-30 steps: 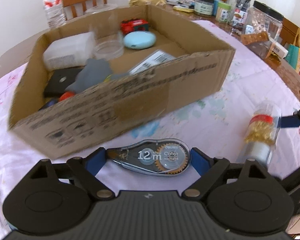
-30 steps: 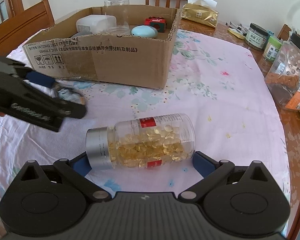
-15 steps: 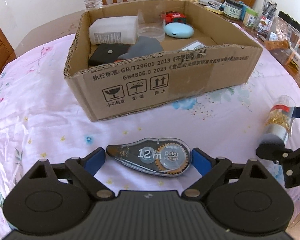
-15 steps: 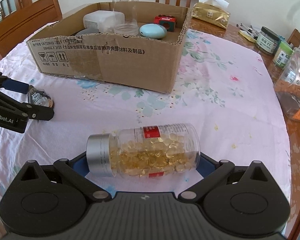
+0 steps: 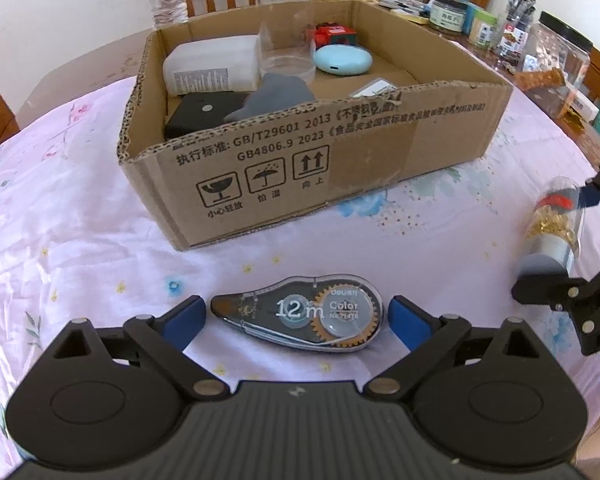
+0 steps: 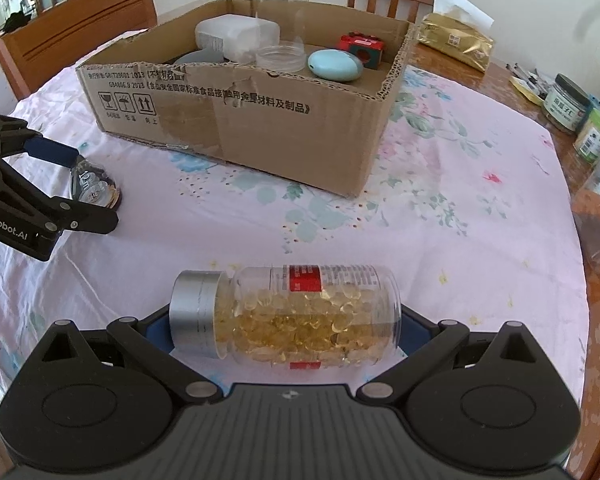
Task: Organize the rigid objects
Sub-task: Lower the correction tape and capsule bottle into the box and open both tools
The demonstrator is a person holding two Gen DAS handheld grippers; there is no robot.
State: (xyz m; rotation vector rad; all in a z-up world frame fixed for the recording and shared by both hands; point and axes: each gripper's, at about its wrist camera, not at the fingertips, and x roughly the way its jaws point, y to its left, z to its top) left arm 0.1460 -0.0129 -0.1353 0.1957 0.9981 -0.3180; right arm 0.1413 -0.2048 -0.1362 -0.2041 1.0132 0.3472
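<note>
My left gripper (image 5: 298, 314) sits low with its jaws spread, a small gap each side; my right gripper (image 6: 278, 322) is clamped, fingers pressing both ends.

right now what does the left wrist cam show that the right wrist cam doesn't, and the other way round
Only the left wrist view shows the black case and grey piece low in the box, and the correction tape's full face between the left gripper's fingers.

Only the right wrist view shows the capsule bottle lengthwise with its silver cap, plus the gold tissue pack.

Both show the cardboard box, the blue oval case, the red item, the white container and the floral cloth.
</note>
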